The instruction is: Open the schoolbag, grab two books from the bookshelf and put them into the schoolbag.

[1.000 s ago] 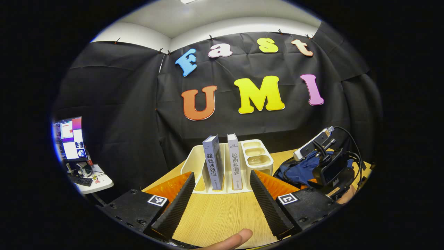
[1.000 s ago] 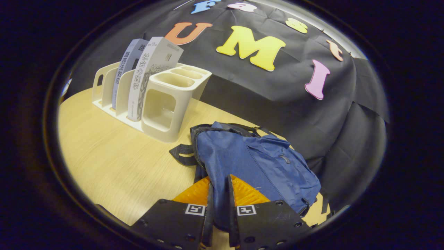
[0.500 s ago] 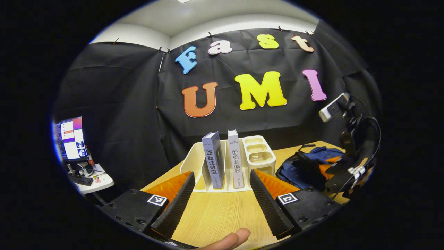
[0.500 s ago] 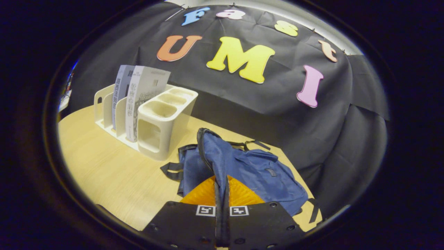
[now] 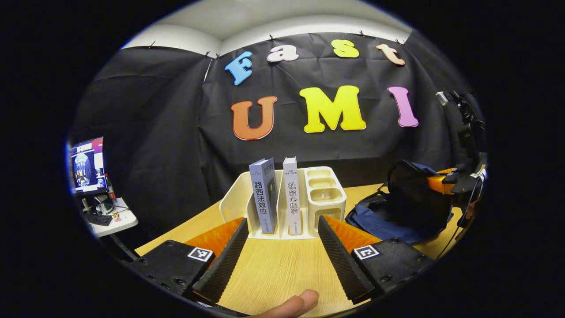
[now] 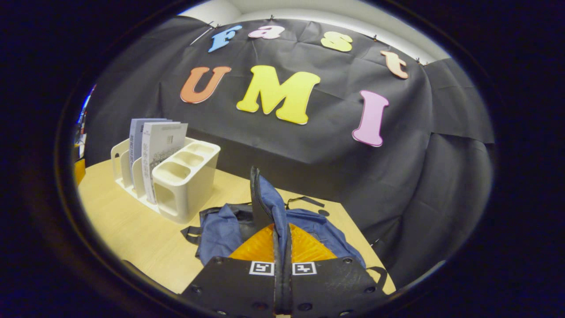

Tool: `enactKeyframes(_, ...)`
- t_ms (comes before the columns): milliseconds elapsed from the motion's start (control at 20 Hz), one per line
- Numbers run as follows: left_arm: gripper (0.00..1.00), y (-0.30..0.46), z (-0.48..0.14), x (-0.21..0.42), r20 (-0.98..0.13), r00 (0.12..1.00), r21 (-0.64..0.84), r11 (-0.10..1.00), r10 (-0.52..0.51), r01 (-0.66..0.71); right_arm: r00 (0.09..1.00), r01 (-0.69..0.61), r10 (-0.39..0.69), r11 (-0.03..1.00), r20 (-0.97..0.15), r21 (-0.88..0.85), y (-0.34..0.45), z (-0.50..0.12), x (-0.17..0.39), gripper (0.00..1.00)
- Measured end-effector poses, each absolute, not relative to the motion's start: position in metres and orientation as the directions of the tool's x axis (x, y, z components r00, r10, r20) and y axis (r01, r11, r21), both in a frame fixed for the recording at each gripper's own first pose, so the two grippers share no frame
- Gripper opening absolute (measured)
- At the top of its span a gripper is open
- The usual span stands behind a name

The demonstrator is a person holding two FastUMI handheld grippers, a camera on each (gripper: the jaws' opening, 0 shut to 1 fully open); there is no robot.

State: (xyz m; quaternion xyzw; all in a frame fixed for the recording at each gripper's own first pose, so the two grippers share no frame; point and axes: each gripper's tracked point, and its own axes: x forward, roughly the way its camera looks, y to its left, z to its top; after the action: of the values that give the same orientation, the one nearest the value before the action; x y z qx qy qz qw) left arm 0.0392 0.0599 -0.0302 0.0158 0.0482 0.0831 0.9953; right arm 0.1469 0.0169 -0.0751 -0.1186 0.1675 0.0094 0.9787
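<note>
Left gripper view: the left gripper (image 5: pixel 280 254) hovers low over the table (image 5: pixel 273 274) with its fingers spread wide and nothing between them, facing the bookshelf (image 5: pixel 284 201). Two books stand upright in adjacent slots of the shelf, a grey-blue book (image 5: pixel 263 194) on the left and a white book (image 5: pixel 292 194) just beside it; three small cups form the shelf's right end. A fingertip (image 5: pixel 289 304) shows at the bottom edge. To the right, the schoolbag (image 5: pixel 397 207) lies on the table near the shelf, its flap lifted so the dark mouth gapes. Right gripper view: the right gripper (image 6: pixel 281 247) has its fingers pressed together on the flap's zipper edge (image 6: pixel 258 194), holding it raised above the bag body. A monitor (image 5: pixel 86 165) stands on a side desk far left.
</note>
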Motion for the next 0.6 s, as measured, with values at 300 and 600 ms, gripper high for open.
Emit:
enactKeyframes(300, 0.99, 0.071, 0.004, 0.072, -0.061, 0.981, 0.034, 0.982, 0.186, -0.184, 0.966, -0.062, 0.013, 0.981, -0.260, -0.181, -0.025, -0.037, 0.162, 0.00)
enactKeyframes(600, 0.99, 0.067, 0.035, 0.125, -0.063, 0.985, 0.049, 0.986, 0.161, -0.158, 0.966, -0.087, 0.049, 0.986, -0.256, -0.141, -0.047, -0.024, 0.175, 0.00)
